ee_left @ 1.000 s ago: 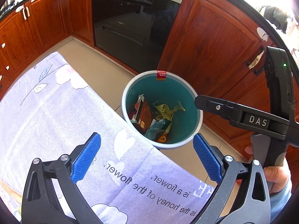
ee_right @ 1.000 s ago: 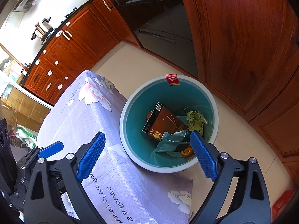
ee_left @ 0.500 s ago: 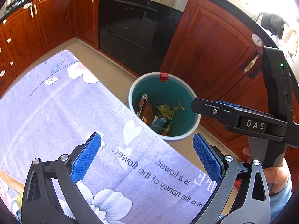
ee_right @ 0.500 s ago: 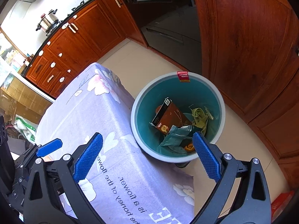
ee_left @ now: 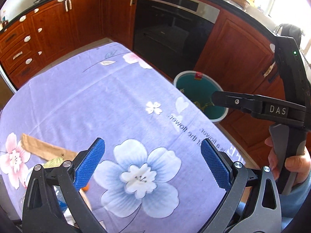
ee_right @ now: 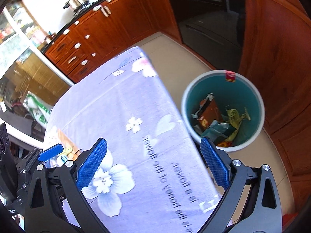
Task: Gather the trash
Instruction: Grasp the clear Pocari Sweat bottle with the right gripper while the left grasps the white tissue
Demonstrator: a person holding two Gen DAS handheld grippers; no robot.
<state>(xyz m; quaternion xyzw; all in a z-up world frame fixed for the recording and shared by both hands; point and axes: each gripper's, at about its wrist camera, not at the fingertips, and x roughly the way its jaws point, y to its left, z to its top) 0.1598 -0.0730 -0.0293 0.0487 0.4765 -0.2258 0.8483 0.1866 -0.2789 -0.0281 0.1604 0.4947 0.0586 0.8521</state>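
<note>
A teal trash bin (ee_right: 252,97) with a white rim stands on the floor beside the table; a brown carton (ee_right: 210,109), green wrappers and other scraps lie in it. It shows in the left wrist view (ee_left: 198,89) too, partly behind the right gripper's body. My left gripper (ee_left: 152,164) is open and empty above the purple flowered tablecloth (ee_left: 97,101). My right gripper (ee_right: 153,165) is open and empty above the table's edge near the bin. A brown paper strip (ee_left: 44,149) and more scraps lie at the table's left, partly hidden by my left finger.
Red-brown kitchen cabinets (ee_left: 58,29) and a black oven (ee_left: 171,29) line the far side. Beige floor (ee_right: 175,44) runs between table and cabinets. A cabinet door (ee_right: 278,38) stands right behind the bin. A plastic bottle (ee_right: 60,158) lies near the left gripper.
Both grippers have drawn back from the bin and over the table. The bin now looks smaller and further right; trash at the table's left has come into view.
</note>
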